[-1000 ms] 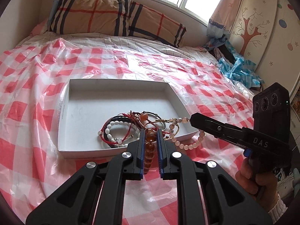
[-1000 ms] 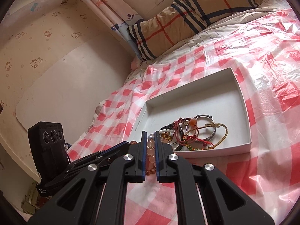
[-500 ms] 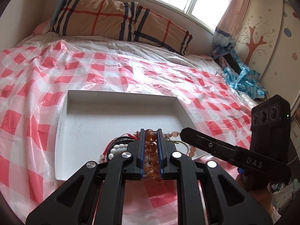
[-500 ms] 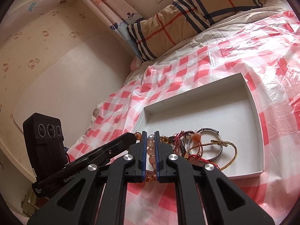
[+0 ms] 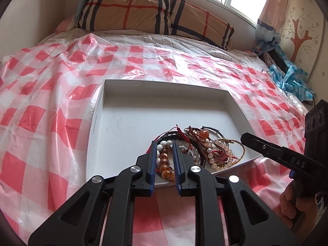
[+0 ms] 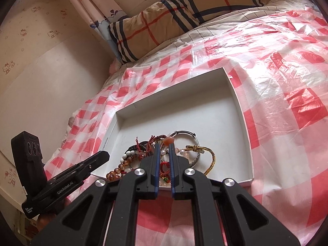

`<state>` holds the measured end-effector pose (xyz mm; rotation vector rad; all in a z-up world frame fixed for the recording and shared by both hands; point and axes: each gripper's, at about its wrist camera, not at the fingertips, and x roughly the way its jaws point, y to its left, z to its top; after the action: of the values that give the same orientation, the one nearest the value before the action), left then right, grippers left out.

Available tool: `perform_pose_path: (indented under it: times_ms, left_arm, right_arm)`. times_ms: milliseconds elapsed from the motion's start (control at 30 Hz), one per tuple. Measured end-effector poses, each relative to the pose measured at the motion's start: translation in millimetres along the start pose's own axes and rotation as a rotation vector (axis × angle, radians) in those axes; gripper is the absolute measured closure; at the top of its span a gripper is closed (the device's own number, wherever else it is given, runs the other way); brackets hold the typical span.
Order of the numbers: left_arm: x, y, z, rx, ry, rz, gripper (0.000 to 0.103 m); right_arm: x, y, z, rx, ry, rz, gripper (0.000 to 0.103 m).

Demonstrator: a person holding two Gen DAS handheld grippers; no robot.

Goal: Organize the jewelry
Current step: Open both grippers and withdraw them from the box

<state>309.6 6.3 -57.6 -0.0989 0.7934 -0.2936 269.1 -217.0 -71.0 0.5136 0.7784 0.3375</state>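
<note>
While the jewelry pile (image 5: 196, 149) crowds the near right corner of the white tray (image 5: 143, 110) on the bed, its far half lies bare; both the left gripper (image 5: 164, 153) and right gripper (image 6: 163, 155) hover spread (tangled strands blur together).

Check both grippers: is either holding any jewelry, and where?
Nothing held. Left gripper stands open around the amber bracelet lying at the tray rim; right gripper is empty.

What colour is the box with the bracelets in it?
White box, clearest in the left wrist view.
</note>
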Motion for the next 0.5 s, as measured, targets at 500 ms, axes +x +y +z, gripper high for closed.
perform_pose_path:
  times_ms: [500]
  left_arm:
    - [5.9,-18.5,-16.4,0.082,0.053,0.054,0.080]
  right_arm:
    - [-9.2,9.0,-16.4,-0.011,0.020,0.008,0.082]
